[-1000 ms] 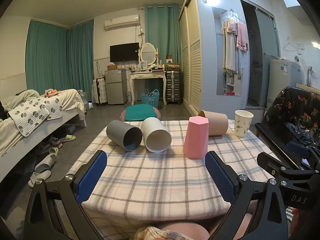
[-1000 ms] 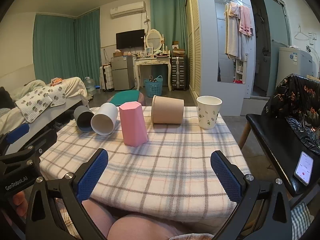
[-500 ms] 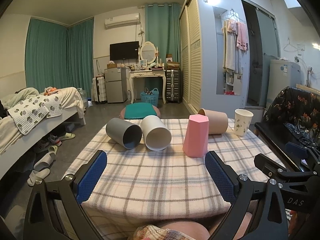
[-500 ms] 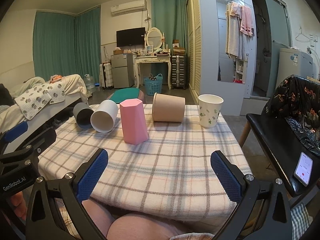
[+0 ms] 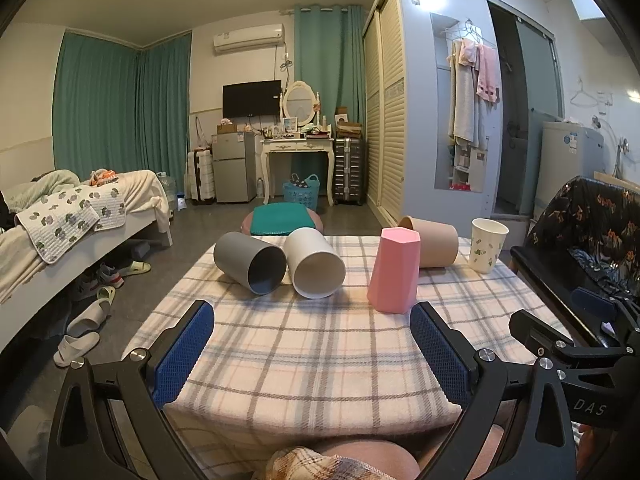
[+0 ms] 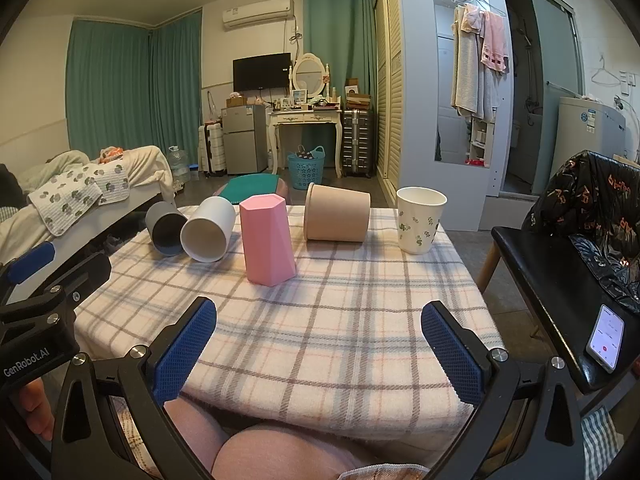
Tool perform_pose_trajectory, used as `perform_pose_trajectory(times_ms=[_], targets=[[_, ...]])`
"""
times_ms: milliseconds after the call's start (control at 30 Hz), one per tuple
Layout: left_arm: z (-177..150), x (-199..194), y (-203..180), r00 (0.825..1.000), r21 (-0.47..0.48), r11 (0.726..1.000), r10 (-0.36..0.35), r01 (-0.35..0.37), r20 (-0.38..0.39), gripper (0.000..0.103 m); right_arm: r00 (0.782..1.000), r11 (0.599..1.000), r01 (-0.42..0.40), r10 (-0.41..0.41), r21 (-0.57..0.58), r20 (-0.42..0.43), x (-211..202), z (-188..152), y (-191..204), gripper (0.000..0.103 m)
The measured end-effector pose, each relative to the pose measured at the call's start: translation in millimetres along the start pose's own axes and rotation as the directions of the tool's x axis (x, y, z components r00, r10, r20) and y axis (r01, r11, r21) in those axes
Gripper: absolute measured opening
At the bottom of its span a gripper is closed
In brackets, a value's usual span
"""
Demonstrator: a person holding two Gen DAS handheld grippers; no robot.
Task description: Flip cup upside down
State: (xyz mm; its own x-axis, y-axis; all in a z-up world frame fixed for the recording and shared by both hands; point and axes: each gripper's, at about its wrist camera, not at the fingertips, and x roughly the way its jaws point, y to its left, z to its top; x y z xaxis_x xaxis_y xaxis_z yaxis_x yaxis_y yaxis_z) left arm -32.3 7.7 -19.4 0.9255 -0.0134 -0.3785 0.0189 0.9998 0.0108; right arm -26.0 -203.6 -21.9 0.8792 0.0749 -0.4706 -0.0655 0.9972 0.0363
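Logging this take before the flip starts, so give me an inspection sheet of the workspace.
Surface: table under a plaid cloth.
Job's things: grey cup, white cup and tan cup lie on their sides; pink cup stands closed end up; floral cup stands mouth up.
Clutter: nothing seen.
Claws: left claw and right claw open, empty, at the near edge.
Cables: nothing seen.
Surroundings: bed left, chair with phone right.

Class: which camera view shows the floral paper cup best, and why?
Right wrist: the floral paper cup stands upright, large and unobstructed. The left wrist view shows it smaller, toward the right, beside the tan cup.
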Motion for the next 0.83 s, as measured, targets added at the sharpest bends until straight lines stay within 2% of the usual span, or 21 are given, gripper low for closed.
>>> perform_pose_trajectory(times_ms=[833], targets=[[-1.0, 1.2, -2.2, 1.0, -0.003, 1.0, 0.004, -0.004, -0.003, 0.102, 1.0, 1.0, -0.001, 0.001, -0.005, -0.005, 0.8, -3.0, 2.5, 0.103]])
